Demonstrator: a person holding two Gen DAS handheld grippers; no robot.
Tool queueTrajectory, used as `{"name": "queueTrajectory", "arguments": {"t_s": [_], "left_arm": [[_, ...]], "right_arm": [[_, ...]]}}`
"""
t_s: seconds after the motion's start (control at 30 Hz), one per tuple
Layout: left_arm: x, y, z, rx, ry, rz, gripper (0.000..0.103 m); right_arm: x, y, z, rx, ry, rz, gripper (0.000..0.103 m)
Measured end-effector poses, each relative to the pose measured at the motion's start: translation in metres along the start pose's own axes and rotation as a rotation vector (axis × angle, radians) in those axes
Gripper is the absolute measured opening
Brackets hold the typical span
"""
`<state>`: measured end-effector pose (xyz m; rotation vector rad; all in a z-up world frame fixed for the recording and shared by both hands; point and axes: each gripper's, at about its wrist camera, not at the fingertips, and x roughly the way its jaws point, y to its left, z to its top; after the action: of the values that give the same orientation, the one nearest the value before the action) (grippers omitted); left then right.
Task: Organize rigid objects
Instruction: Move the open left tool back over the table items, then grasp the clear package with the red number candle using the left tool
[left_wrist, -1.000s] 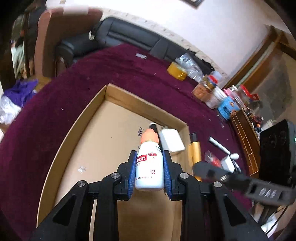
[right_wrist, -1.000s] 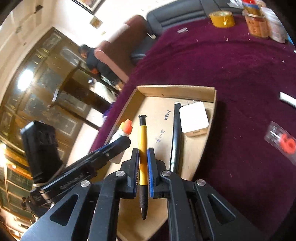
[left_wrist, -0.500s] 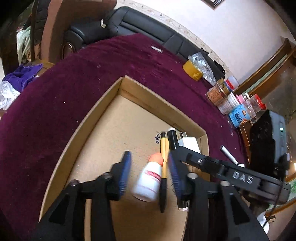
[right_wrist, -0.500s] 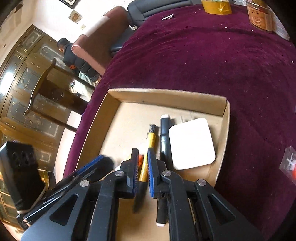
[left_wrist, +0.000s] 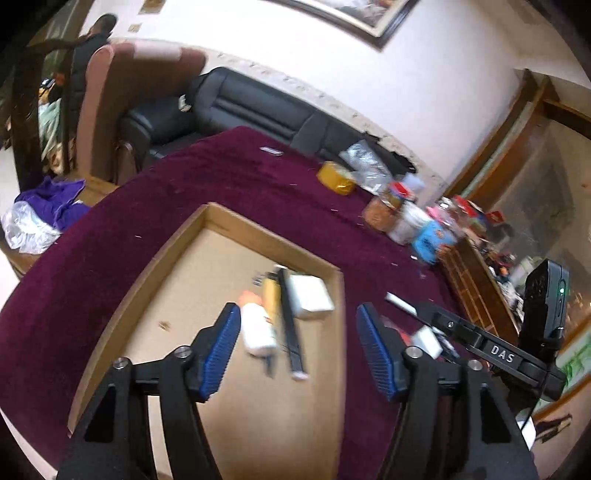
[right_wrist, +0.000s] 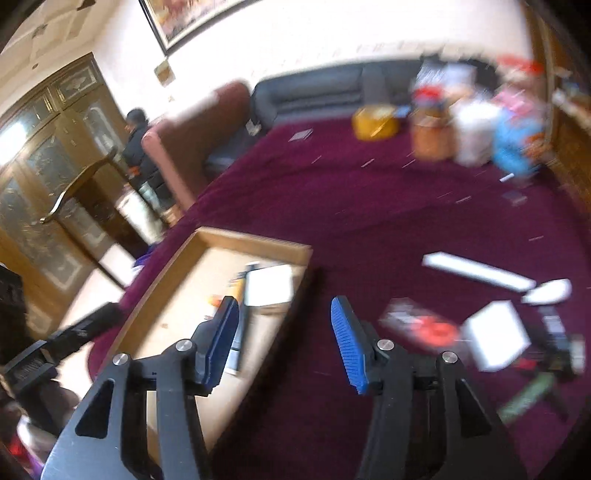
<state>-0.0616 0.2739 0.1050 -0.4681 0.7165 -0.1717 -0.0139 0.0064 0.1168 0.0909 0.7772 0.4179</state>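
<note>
Two grippers are wide open now and hold nothing. The left gripper (left_wrist: 297, 347) hangs above the cardboard tray (left_wrist: 177, 251), and the right gripper (right_wrist: 284, 343) hangs over the tray's right wall and the purple cloth (right_wrist: 369, 206) beside it.

In the tray four things lie side by side near the right wall: a white bottle (left_wrist: 258, 328) with an orange cap, a yellow pen (left_wrist: 271, 295), a black pen (left_wrist: 291, 332) and a white square box (left_wrist: 310, 297). They are close together or touching; the blur does not let me say which.

More things wait on the cloth to the right of the tray: a long white stick (right_wrist: 476, 273), a white block (right_wrist: 496, 339) and a red packet (right_wrist: 424, 325). I judge the next step is to fetch one of these. To do it well, the right gripper should go down with fingers on both long sides of the thing, close fully before lifting, and avoid the neighbours, which lie crowded.

One second ago the left gripper gripped the bottle and the right gripper gripped the yellow pen above the tray. Half a second ago both were letting go low in the tray. Now both things lie on the tray floor, the fingers are spread much wider, and the right gripper has turned to the right, toward the loose things.
</note>
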Motion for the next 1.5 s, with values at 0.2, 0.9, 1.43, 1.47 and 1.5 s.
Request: {"name": "queueTrajectory", "arguments": {"t_s": [0.2,0.9,1.43,1.47,1.5], "left_arm": [[0.003,-0.065,-0.042,0.093,0.059,-0.087,0.062],[0.072,-0.163,-0.088,0.346,0.271,0.013,0.062],[0.260,-0.203,-0.042,0.535,0.421,0.228,0.061],[0.257,-0.202,-0.046,0.548,0.402,0.218,0.058],[0.255,-0.203,-0.051,0.581,0.411,0.220,0.058]], "right_arm": [[-0.065,-0.065,-0.031,0.039,-0.152,-0.208,0.074],[-0.069,-0.258,-0.074,0.477,-0.266,-0.401,0.073],[-0.061,-0.274,-0.078,0.532,-0.211,-0.359,0.073],[-0.060,-0.274,-0.079,0.534,-0.206,-0.357,0.073],[-0.060,-0.275,-0.079,0.537,-0.201,-0.353,0.073]]}}
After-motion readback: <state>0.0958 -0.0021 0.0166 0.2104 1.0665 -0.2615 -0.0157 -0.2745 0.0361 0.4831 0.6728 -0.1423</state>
